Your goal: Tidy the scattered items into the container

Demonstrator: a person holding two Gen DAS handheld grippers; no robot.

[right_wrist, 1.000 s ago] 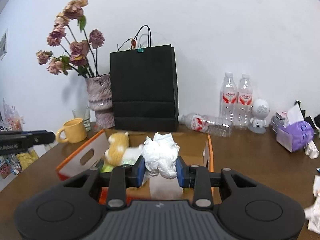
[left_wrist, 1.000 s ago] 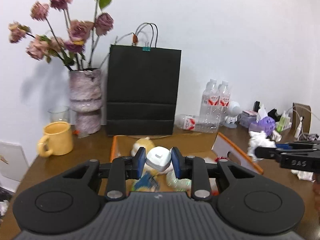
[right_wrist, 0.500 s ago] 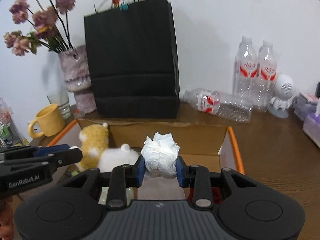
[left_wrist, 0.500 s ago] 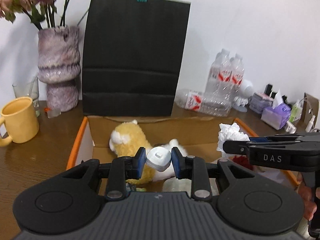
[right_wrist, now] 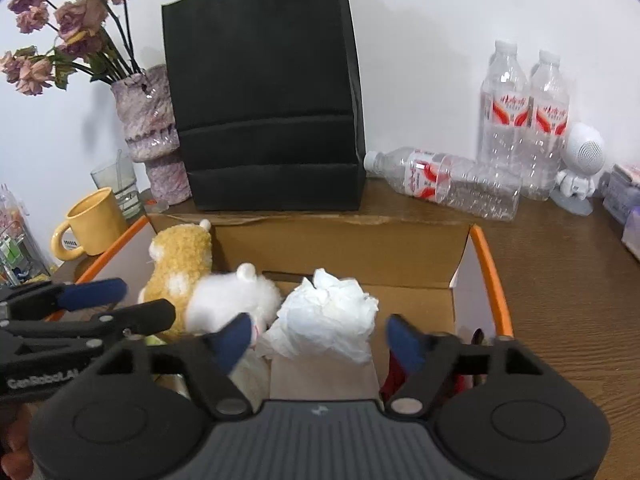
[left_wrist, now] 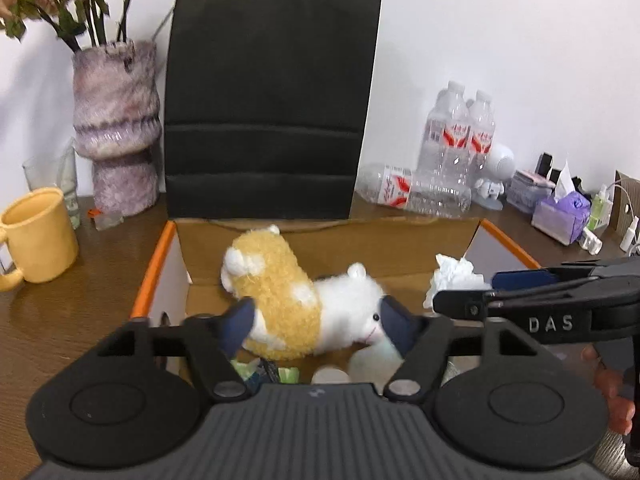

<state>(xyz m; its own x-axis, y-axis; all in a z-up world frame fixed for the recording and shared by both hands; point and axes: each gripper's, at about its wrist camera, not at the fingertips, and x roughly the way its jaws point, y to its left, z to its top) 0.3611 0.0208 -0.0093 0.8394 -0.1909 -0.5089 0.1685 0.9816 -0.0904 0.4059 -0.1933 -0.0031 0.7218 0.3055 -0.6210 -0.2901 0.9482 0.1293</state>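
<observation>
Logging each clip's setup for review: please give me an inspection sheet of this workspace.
Surface: brown wooden table.
Job's things: cardboard box holding plush toy and crumpled tissue.
Clutter: black paper bag, yellow mug, flower vase, water bottles, tissue pack.
Claws: left claw and right claw both opening over the box, pads clear of everything.
Cables: white cable at table edge.
Surroundings: white wall.

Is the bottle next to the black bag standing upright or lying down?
Lying down. The bottle rests on its side on the table, cap toward the black bag.
</observation>
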